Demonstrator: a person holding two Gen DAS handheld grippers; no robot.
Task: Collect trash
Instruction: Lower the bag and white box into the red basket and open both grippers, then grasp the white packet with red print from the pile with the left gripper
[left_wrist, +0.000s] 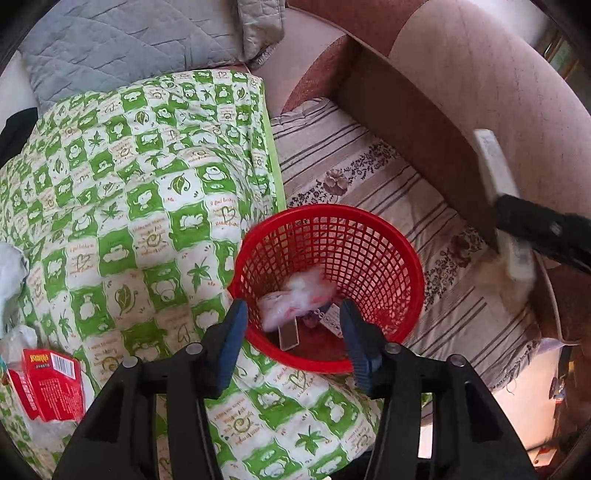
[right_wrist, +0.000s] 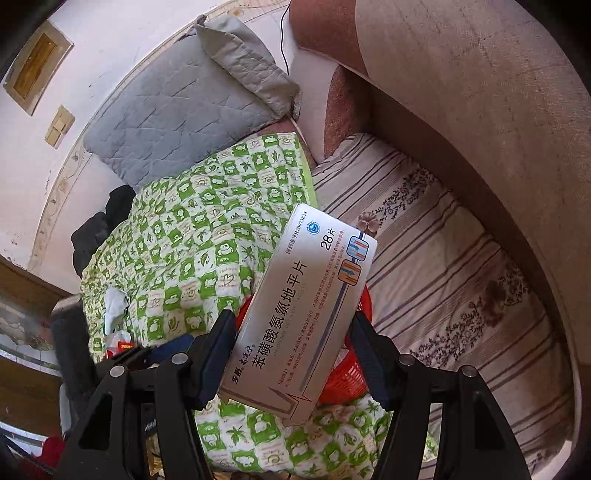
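Medicine box (right_wrist: 306, 314) long axis tilted up-right, over basket (right_wrist: 347, 376)

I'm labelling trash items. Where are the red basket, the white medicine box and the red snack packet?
red basket (left_wrist: 369, 221): left wrist view, far rim.
white medicine box (right_wrist: 306, 310): right wrist view, printed top face.
red snack packet (left_wrist: 51, 387): left wrist view, front face.

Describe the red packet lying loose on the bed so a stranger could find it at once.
Start at the green-and-white checked quilt covering the bed, then go left of the red plastic mesh basket to the quilt's near edge. There lies a crumpled red snack packet with a barcode, the only red thing outside the basket.
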